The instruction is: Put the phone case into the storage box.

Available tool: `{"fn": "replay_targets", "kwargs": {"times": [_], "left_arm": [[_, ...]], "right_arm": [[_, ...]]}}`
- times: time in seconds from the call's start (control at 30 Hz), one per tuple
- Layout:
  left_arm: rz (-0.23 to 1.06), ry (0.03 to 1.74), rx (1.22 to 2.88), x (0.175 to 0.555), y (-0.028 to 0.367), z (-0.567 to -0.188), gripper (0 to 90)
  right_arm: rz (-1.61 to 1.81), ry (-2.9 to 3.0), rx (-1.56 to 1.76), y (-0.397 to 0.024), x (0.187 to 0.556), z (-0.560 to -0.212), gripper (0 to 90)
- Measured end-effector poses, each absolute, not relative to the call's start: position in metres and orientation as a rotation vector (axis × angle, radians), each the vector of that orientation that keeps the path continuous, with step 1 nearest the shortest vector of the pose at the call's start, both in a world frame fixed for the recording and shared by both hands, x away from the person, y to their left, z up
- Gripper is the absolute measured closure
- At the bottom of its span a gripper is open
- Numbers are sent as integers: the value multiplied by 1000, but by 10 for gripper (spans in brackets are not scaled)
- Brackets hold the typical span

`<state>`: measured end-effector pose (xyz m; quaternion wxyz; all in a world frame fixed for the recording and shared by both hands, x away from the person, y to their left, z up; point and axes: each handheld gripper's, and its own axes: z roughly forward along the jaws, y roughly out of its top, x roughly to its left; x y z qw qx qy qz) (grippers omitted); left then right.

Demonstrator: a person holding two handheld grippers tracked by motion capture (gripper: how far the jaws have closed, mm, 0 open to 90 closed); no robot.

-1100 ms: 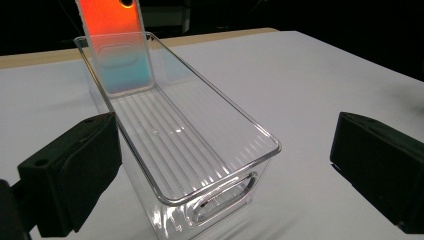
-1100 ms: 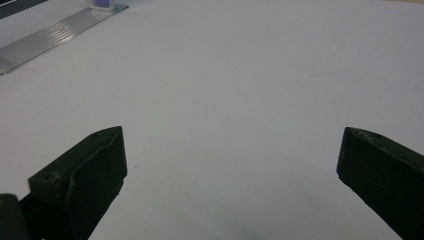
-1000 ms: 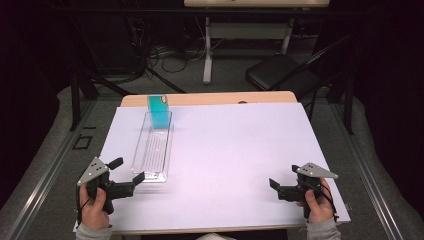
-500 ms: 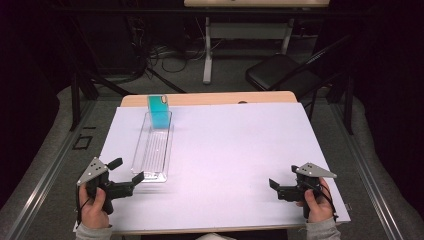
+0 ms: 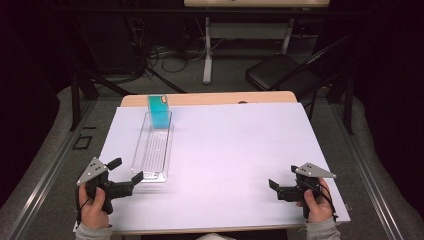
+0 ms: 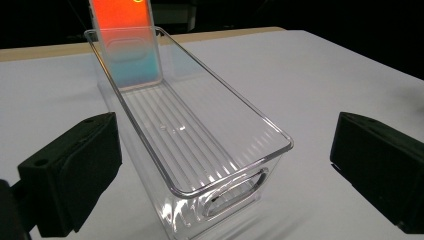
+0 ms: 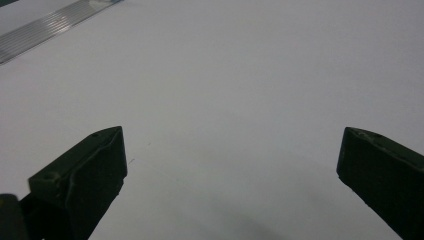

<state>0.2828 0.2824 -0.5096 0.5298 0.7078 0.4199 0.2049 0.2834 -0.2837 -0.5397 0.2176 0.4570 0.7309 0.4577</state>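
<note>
A long clear plastic bin lies lengthwise on the left of the white table. A teal box stands upright in its far end. In the left gripper view the bin has a ribbed floor, and the box looks orange above and teal below. My left gripper is open just in front of the bin's near end, with one jaw on each side of that end and neither touching it. My right gripper is open and empty near the front right of the table, low over bare white surface.
A strip of the bin's ribbed floor shows at the top left of the right gripper view. Beyond the table's far edge are a black chair, a desk leg and cables on the floor. A metal rail runs along the left.
</note>
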Motion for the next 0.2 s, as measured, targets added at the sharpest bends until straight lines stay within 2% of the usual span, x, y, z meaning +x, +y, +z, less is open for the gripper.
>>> {"fn": "replay_targets", "kwargs": {"times": [0.2], "left_arm": [[492, 1008, 1685, 283, 283, -510, 4]], "right_arm": [[1262, 2030, 1270, -283, 283, -540, 0]]}}
